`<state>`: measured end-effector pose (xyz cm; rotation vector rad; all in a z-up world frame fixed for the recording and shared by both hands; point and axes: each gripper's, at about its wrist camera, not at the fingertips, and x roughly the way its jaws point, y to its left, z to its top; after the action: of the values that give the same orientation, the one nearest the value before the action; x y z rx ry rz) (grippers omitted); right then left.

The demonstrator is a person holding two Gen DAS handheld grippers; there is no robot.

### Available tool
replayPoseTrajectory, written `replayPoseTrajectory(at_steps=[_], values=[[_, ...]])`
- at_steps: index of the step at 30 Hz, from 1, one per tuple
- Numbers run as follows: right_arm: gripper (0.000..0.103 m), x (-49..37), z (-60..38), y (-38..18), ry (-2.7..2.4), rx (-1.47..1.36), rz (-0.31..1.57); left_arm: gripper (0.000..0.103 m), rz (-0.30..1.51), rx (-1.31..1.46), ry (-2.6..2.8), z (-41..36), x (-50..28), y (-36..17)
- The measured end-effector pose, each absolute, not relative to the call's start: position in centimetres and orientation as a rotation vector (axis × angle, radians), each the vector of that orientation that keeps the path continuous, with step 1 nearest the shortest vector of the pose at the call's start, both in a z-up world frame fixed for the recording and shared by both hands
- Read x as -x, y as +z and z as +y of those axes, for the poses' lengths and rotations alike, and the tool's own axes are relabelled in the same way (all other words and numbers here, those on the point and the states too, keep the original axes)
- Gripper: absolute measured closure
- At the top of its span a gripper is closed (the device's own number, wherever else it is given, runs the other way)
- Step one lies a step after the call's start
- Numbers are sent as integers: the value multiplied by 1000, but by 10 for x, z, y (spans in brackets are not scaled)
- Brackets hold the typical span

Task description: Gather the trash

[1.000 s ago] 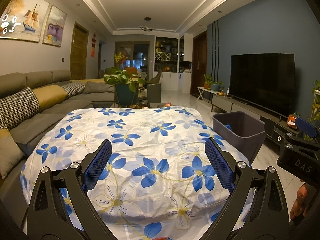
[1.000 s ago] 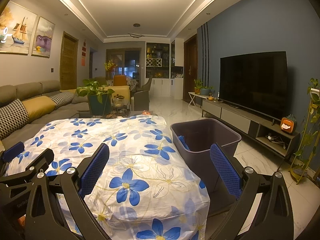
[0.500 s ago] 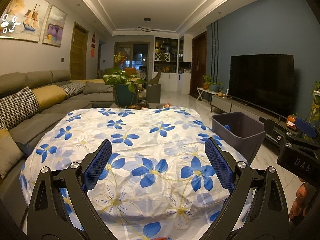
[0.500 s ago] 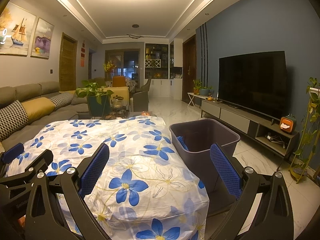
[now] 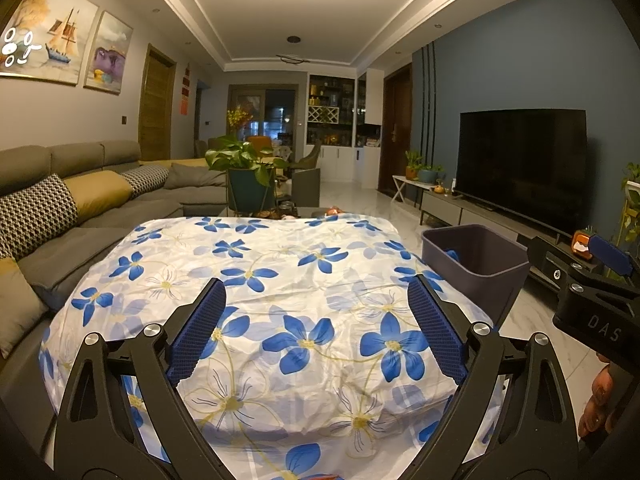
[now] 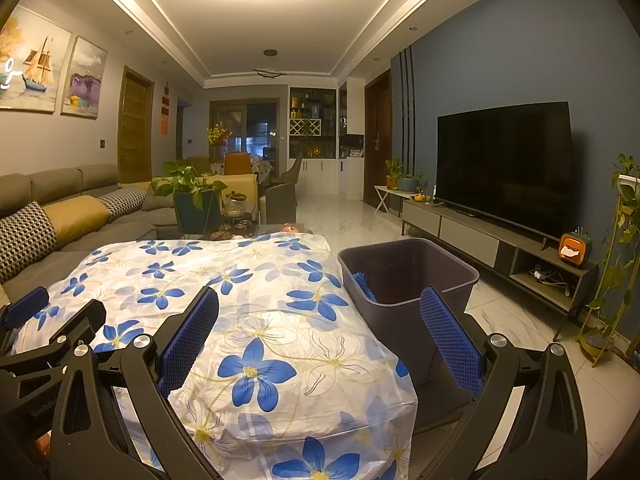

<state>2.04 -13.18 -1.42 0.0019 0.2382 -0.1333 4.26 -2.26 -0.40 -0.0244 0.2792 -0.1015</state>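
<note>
Blue-flowered white cloth (image 5: 276,280) covers the whole table (image 6: 256,320) and hangs over its edges. Both claws hover above the table's near edge. The left claw (image 5: 316,332) has its jaws spread wide, blue ribbed pads (image 5: 198,330) well apart, with nothing between them but the cloth below. The right claw (image 6: 320,344) is likewise spread wide and holds nothing; its left pad sits over the table's near right corner, its right pad over the floor beside the table. In the left wrist view the right claw's body shows at the far right with part of a hand (image 5: 604,396) beneath it.

A dark grey bin (image 6: 408,280) stands on the floor just beside the table's right edge, toward the far end. Something blue (image 6: 364,284) lies inside it against the wall nearest the table; what it is I cannot tell. No loose trash shows on the cloth. A grey sofa (image 5: 120,208) runs along the table's left side, and a television (image 6: 504,160) stands on a low unit against the blue wall.
</note>
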Motion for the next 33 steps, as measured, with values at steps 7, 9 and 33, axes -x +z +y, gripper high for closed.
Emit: replayPoseTrajectory(at_steps=[7,9,33], values=[[6,-19,-133,-15,-131,-3,236,26,285,25,-108,-27,-42,-4],[6,-19,-133,-15,-132,-3,237,29,290,28,-106,-27,-43,-4],[6,-19,-132,-16,-139,-9,237,34,297,26,-132,-26,-43,-5]])
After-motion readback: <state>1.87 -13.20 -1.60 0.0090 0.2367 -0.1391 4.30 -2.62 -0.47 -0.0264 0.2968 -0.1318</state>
